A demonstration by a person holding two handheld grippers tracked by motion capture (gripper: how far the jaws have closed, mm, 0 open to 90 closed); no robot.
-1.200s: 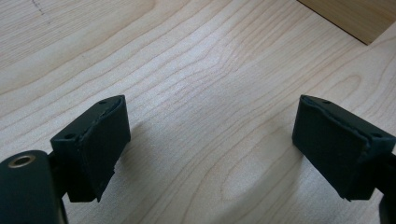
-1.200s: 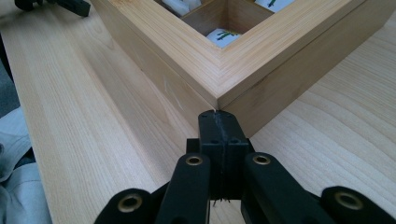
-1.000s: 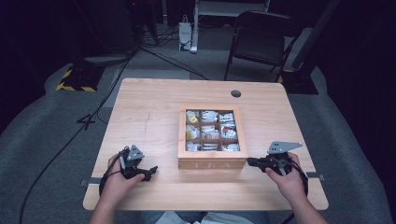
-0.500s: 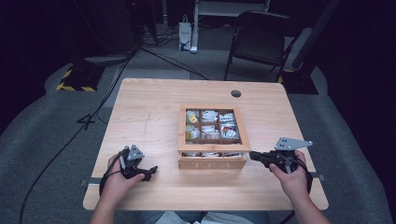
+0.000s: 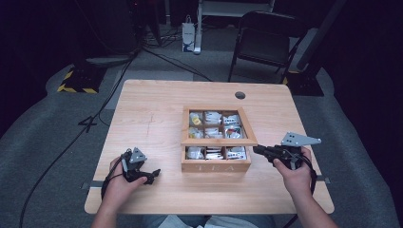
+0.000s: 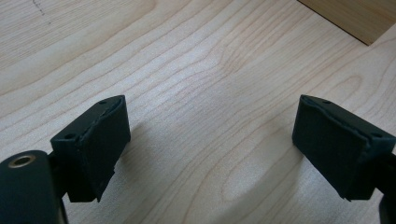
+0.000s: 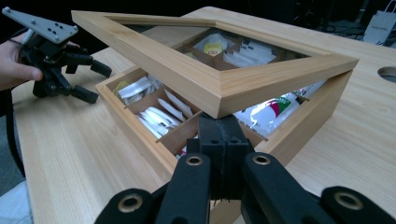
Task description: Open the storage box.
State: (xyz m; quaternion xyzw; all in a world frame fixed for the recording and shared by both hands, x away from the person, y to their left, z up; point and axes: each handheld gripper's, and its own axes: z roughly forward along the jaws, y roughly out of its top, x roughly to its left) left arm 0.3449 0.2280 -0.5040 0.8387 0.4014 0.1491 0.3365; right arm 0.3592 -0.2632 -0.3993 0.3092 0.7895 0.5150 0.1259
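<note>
The right tool [image 7: 219, 135], pressed together, is propping the glass-paned wooden lid [image 7: 219, 88] of the square wooden tea box [image 5: 216, 165] mid-surface, packets showing inside. The left tool [image 6: 210, 144] is resting spread, well apart.

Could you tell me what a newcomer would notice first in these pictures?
Mid-table sits a wooden tea box, its glass-paned lid tilted up at the front corner. The right gripper, jaws shut, is wedged under that corner, baring sachets in the compartments. The left gripper rests open on the wooden table, left of the box.
</note>
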